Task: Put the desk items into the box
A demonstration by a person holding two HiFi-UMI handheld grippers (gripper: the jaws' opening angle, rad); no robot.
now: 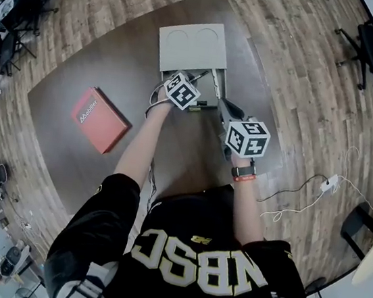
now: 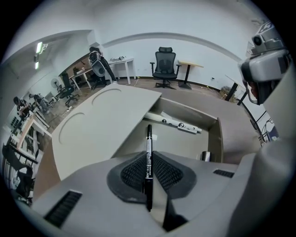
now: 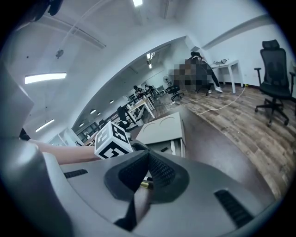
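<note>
The flat beige box [image 2: 189,112] sat on the dark brown rounded wooden surface [image 1: 72,89], its lid [image 2: 101,125] slid partly aside. Both bare forearms reached forward to the box's near edge, the left forearm [image 1: 138,145] angled downward. The left gripper [image 2: 149,159] hung over the box's open part, its jaws narrow and pinching a slim black pen [image 2: 149,139] that pointed into the box. The right gripper [image 3: 146,163] was at the box's near right corner, its jaws nearly together. A tiny brass-coloured piece [image 3: 144,184] showed in their gap, but whether it was gripped could not be told.

Fingers [image 3: 164,173] of the right gripper [image 3: 148,155] hide most of a brass-tipped item [image 3: 144,184].
</note>
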